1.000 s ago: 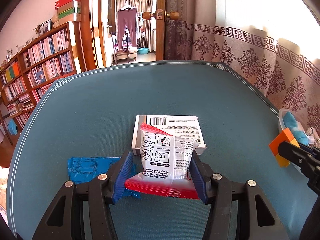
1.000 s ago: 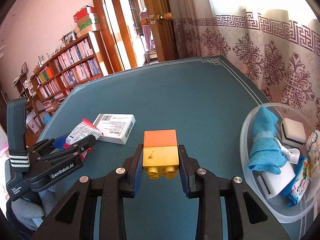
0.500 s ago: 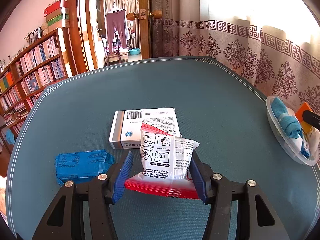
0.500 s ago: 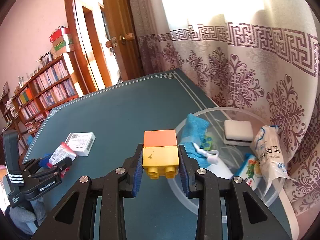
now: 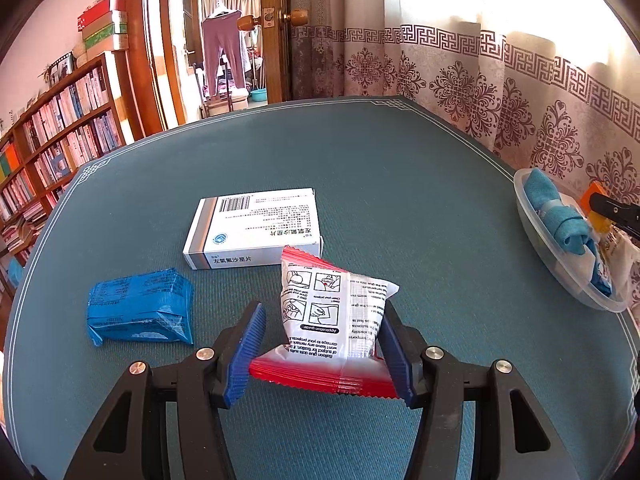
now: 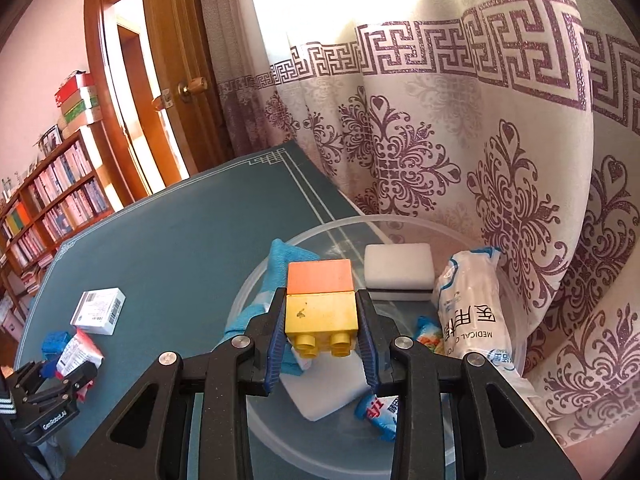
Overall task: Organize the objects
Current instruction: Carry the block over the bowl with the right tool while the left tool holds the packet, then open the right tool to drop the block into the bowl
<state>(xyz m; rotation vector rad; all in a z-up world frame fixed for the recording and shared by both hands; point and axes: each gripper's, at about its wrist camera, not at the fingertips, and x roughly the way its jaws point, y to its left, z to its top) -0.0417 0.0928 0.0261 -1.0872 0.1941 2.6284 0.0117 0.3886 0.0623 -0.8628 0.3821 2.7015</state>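
My left gripper (image 5: 322, 346) is shut on a red-and-white sachet (image 5: 334, 316), held above the teal table (image 5: 400, 184). Just beyond it lie a white medicine box (image 5: 256, 226) and, to the left, a blue packet (image 5: 140, 306). My right gripper (image 6: 320, 338) is shut on a yellow-and-orange toy brick (image 6: 320, 300) and hovers over the clear plastic bowl (image 6: 424, 456). In the left wrist view that bowl (image 5: 560, 264) sits at the table's right edge, with the right gripper's tip and the orange brick (image 5: 592, 196) above it.
The bowl holds a blue cloth (image 6: 288, 256), a white sponge (image 6: 398, 266), a medical pack (image 6: 474, 308) and small sachets. A patterned curtain (image 6: 480, 140) hangs right behind the bowl. Bookshelves (image 5: 60, 128) and an open door stand beyond the table's far side.
The right gripper carried the brick rightward from the table's middle to above the bowl. The left gripper drifted with its sachet, so the white box and blue packet now lie further left and clear of it.
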